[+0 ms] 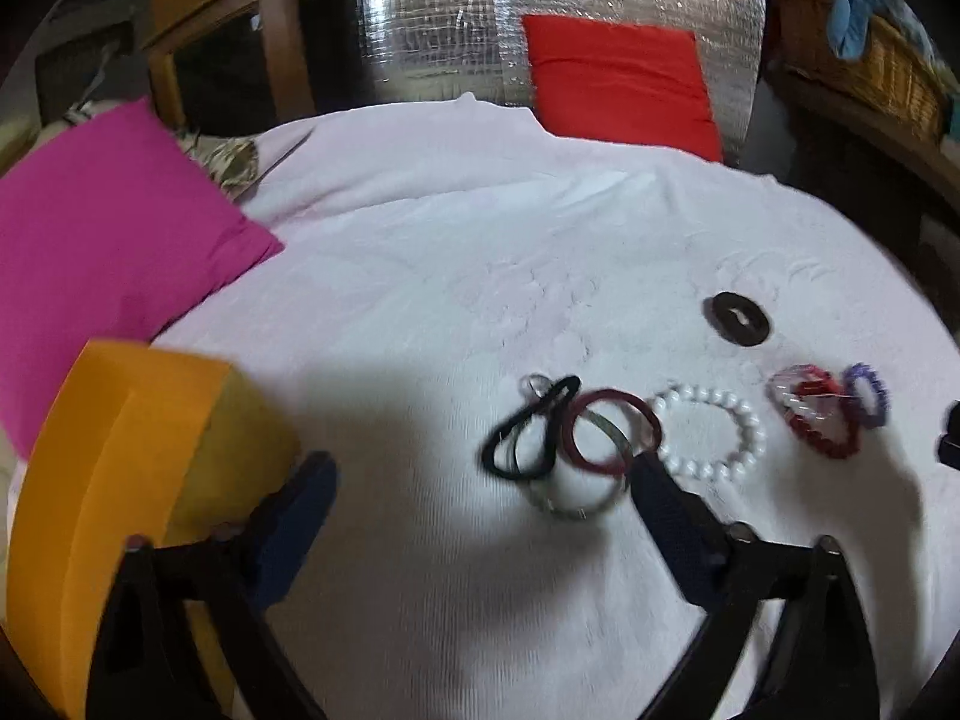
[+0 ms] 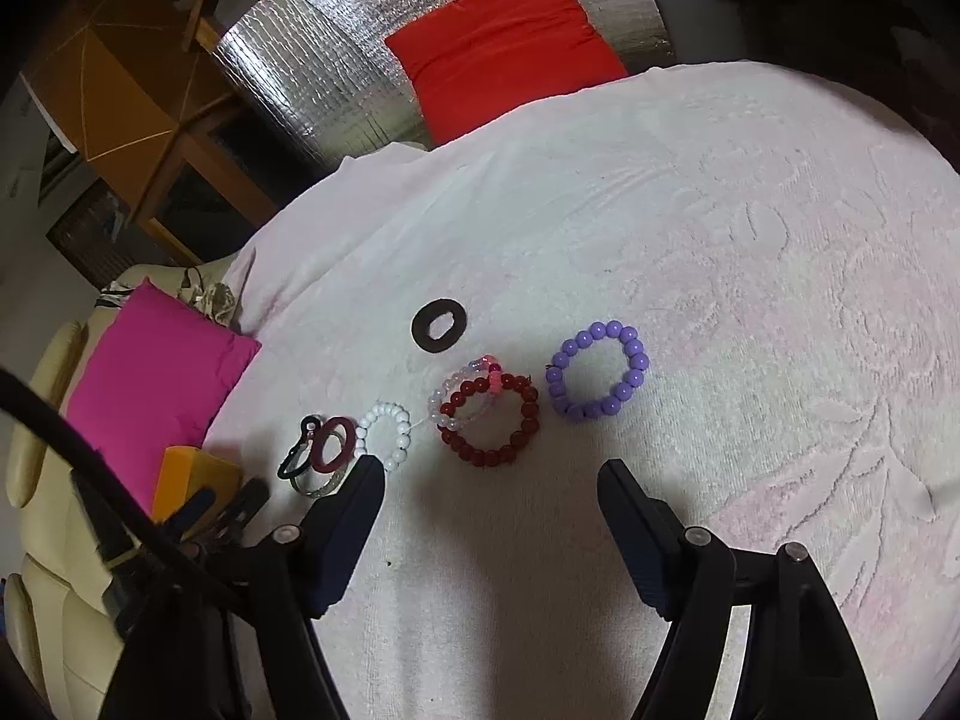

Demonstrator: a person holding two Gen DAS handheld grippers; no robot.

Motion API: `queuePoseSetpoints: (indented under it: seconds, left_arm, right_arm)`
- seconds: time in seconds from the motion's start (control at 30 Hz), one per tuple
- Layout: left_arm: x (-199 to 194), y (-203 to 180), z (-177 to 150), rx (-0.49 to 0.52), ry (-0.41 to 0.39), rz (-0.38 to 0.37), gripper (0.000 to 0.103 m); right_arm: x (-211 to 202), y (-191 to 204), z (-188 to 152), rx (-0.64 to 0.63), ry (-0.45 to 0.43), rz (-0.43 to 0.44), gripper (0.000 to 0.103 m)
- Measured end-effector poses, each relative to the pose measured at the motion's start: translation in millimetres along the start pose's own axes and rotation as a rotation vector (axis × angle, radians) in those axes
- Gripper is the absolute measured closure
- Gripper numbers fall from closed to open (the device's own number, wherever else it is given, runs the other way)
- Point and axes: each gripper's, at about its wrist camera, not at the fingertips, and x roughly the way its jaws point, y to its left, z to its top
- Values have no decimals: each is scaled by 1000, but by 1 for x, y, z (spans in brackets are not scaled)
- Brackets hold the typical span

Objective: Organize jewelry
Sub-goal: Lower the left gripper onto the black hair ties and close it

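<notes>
Several bracelets lie in a row on a white towel (image 2: 690,228). From the left: a black hair tie (image 1: 528,429), a maroon bangle (image 1: 612,429) over a clear one, a white bead bracelet (image 1: 714,432), a dark red bead bracelet (image 2: 489,420) under a pale pink one (image 2: 465,396), a purple bead bracelet (image 2: 600,369). A black ring (image 2: 436,326) lies behind them. My left gripper (image 1: 480,474) is open just before the bangles. My right gripper (image 2: 489,471) is open before the red bracelet. An orange box (image 1: 114,480) stands at the left.
A magenta cushion (image 1: 108,240) lies at the left on the towel's edge. A red cushion (image 1: 618,78) leans on a silver foil panel (image 1: 432,18) at the back. A wooden cabinet (image 2: 120,90) stands behind left, a wicker basket (image 1: 882,60) at the right.
</notes>
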Motion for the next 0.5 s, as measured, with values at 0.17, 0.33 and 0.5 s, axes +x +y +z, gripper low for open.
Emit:
queuePoseSetpoints:
  seconds: [0.17, 0.33, 0.5]
  left_arm:
    - [37, 4, 2, -35, 108, -85, 48]
    - [34, 2, 6, -10, 81, -142, 79]
    - [26, 0, 2, 27, 58, -166, 93]
  right_arm:
    - [2, -1, 1, -10, 8, -3, 29]
    - [13, 3, 3, -20, 19, 7, 39]
    - [33, 17, 2, -52, 50, 40, 52]
